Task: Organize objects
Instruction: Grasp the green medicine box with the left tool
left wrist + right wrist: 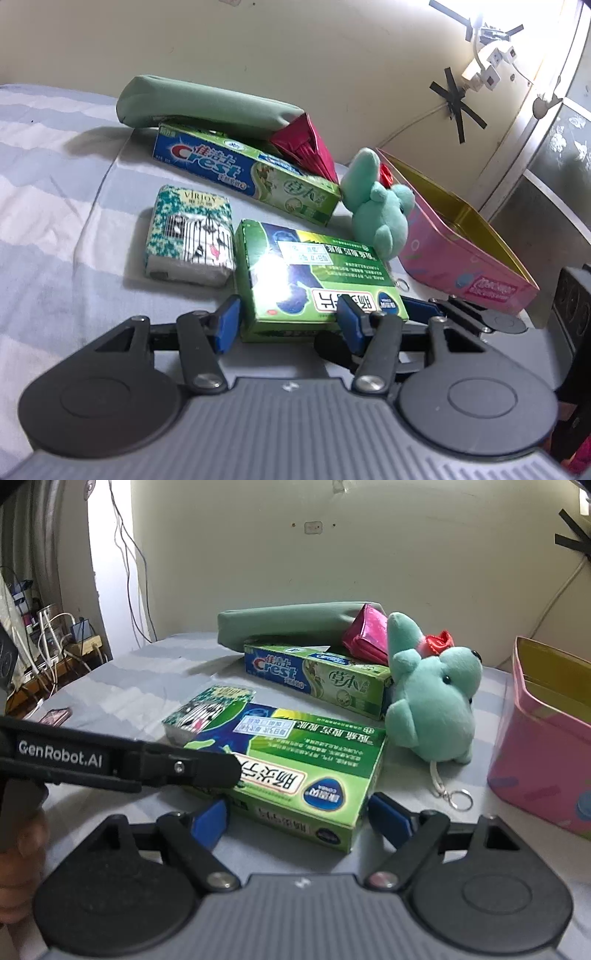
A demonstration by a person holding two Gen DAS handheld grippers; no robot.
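Between the blue pads of the right gripper (297, 821), spread wide and not pressing, lay the flat green cardboard medicine box (291, 771) on the striped sheet. The left gripper (288, 325) straddled its near corner, grip uncertain, probably steadying it for the open pink tin (546, 738).

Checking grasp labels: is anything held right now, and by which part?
Cannot tell: fingers of the right gripper flank the near end of the green box, contact unclear; the left gripper pinches nothing.
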